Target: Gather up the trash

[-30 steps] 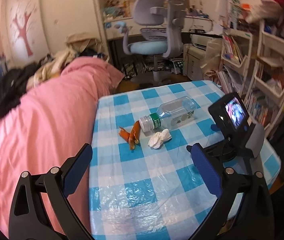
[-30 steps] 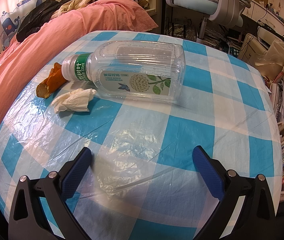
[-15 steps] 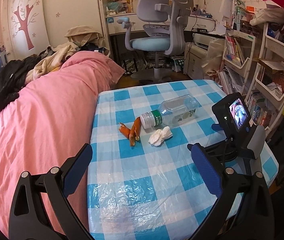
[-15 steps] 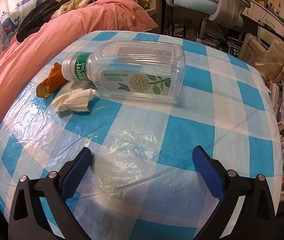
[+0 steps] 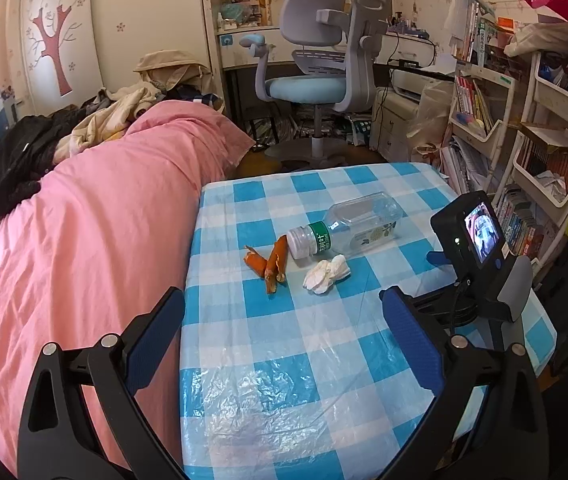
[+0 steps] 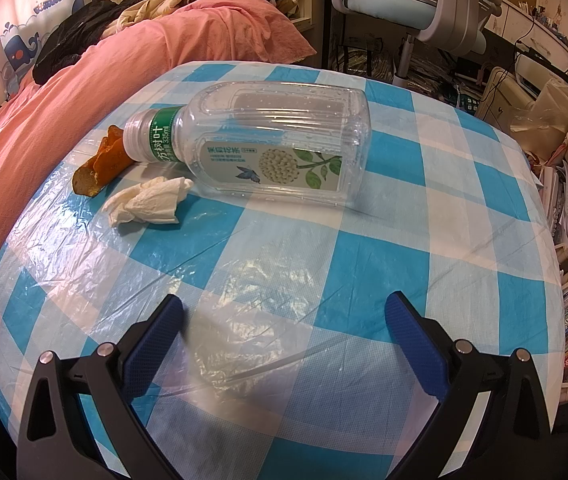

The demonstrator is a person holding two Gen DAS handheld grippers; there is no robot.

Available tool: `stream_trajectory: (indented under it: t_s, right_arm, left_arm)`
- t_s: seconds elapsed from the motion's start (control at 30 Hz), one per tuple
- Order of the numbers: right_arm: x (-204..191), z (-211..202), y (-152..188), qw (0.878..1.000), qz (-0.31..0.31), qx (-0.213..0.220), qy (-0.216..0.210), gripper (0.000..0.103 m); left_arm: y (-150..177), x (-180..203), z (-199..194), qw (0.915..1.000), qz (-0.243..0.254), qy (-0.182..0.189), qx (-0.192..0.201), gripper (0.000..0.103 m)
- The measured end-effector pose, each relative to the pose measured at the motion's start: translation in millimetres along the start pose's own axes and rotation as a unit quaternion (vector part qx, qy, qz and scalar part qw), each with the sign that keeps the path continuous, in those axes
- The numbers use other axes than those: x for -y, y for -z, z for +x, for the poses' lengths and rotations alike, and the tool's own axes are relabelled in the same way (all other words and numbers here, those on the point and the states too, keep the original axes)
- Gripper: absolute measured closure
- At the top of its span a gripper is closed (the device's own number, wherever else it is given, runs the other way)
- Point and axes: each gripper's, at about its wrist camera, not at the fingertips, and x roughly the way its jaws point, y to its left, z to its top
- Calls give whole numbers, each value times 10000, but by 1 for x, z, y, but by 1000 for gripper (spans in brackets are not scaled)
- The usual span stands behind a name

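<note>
Lying capped by crumpled tissue and peel, clear bottle; both tongs apart, empty

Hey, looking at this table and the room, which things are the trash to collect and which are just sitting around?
Trash to collect:
- empty plastic bottle, lying on its side
- crumpled tissue
- orange peel pieces

Just lying about:
- checked tablecloth
- pink duvet
- desk chair
- bookshelves
- clothes pile

Both tools, left tool and right tool, are open and empty.
</note>
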Motion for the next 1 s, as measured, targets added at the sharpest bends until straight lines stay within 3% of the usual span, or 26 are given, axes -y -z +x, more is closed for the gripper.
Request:
stream_trajectory:
  t_s: [1.0]
  right_arm:
    - [-1,-1,1,10000,-1,0,-1,6]
  left_arm:
    - [6,7,5,9999,144,-39,-68,7]
